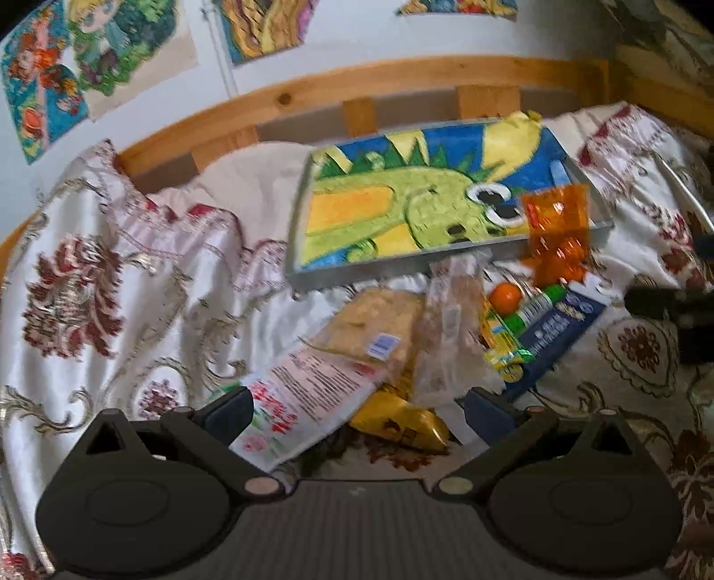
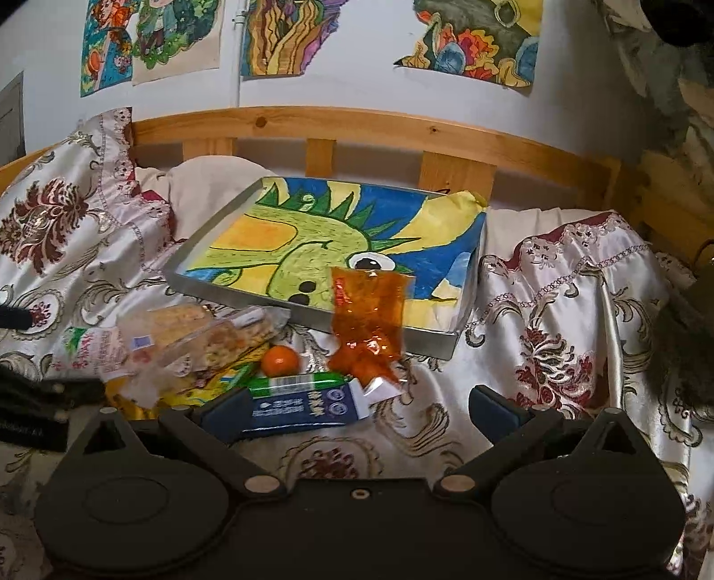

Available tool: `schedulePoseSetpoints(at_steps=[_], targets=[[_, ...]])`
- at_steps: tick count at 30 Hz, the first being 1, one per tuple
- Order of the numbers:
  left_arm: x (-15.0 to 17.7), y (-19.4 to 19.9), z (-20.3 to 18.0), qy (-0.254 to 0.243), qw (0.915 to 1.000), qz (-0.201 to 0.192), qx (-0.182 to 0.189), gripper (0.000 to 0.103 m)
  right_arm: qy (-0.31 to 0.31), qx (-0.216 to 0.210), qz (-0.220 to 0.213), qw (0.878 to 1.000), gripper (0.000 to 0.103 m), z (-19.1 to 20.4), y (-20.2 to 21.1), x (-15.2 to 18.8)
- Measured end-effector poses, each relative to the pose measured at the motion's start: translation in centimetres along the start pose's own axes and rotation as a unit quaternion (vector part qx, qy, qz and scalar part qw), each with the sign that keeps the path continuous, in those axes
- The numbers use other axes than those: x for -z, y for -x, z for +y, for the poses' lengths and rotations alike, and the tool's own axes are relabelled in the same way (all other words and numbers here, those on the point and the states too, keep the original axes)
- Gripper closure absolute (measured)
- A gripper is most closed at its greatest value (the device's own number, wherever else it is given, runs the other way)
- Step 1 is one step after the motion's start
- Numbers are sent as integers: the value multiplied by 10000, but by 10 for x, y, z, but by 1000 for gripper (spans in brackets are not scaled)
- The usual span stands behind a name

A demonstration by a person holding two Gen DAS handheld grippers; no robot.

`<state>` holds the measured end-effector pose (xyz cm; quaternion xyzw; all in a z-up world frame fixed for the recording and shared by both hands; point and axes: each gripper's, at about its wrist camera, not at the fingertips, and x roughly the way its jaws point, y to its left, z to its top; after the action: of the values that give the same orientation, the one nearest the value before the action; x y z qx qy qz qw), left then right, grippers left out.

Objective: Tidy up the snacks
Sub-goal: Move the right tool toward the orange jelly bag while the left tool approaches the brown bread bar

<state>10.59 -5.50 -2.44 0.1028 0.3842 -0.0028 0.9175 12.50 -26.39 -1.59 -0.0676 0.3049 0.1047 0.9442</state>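
Note:
A grey tray (image 1: 312, 274) (image 2: 214, 292) lined with a dragon drawing lies on the bed. An orange candy bag (image 1: 558, 232) (image 2: 370, 312) leans over its near edge. In front lies a snack pile: a white packet with red print (image 1: 308, 392) (image 2: 96, 348), clear cracker packs (image 1: 450, 325) (image 2: 223, 339), a yellow bag (image 1: 401, 424), a tangerine (image 1: 505, 295) (image 2: 280, 360), a green-white tube (image 1: 535, 305) (image 2: 294, 383) and a blue box (image 1: 553, 339) (image 2: 303, 408). My left gripper (image 1: 357, 412) is open over the pile. My right gripper (image 2: 357, 410) is open beside the blue box.
A floral satin bedspread (image 1: 111, 290) (image 2: 558, 312) covers the bed in folds. A wooden bed rail (image 1: 357, 84) (image 2: 357, 129) runs behind the tray, below a wall with colourful drawings (image 2: 285, 35). The other gripper's dark body (image 1: 669, 308) (image 2: 40, 401) shows at each view's edge.

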Motion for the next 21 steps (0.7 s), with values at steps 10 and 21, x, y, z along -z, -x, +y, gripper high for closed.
schedulePoseSetpoints(at_steps=[10,21], targets=[[-5,-10,-11,-84,9995,44,315,0,-336,-297,271,9986,1,-22,-24,5],[-30,-30,-16,-57,9989,360,281,0,-48,-265,-68,9996,1,-22,-27,0]])
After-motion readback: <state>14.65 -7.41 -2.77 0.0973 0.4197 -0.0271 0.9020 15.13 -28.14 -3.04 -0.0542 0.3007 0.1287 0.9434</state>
